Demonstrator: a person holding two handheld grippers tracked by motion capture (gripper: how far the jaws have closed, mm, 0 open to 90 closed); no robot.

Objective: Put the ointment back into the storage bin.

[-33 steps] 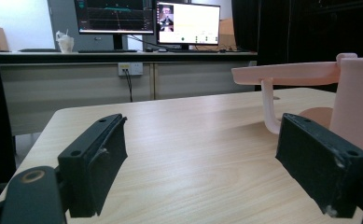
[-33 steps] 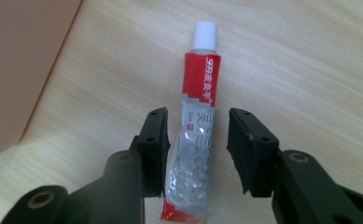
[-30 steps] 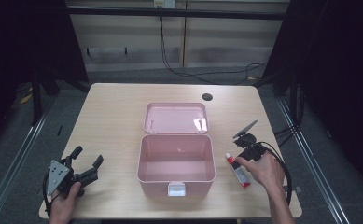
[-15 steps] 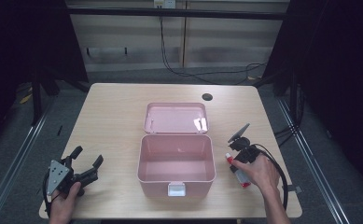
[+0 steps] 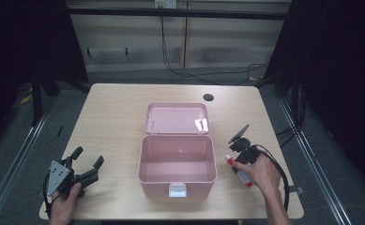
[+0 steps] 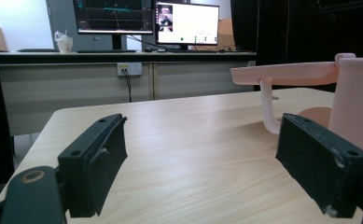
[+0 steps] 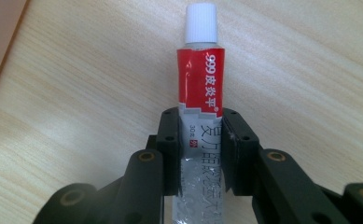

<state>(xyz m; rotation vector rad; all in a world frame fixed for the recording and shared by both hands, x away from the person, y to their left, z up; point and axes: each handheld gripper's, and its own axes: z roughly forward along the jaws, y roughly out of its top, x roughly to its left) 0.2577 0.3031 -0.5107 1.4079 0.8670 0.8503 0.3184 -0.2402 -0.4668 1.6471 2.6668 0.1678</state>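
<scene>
Right gripper view shows the right tongs, just closed, clamped on the red-and-white ointment tube lying on the wooden surface, ready for lifting toward the open pink plastic box, while the left tongs stand apart.

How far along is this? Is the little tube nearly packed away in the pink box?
Early on. The pink box already stands open and looks empty. The right gripper has just closed on the red-and-white tube, which lies on the table. Lifting it into the box probably remains. The left gripper rests open.

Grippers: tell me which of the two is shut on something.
The right gripper: its fingers have just closed on the red-and-white tube. The left gripper stands wide open, nothing between its fingers.
</scene>
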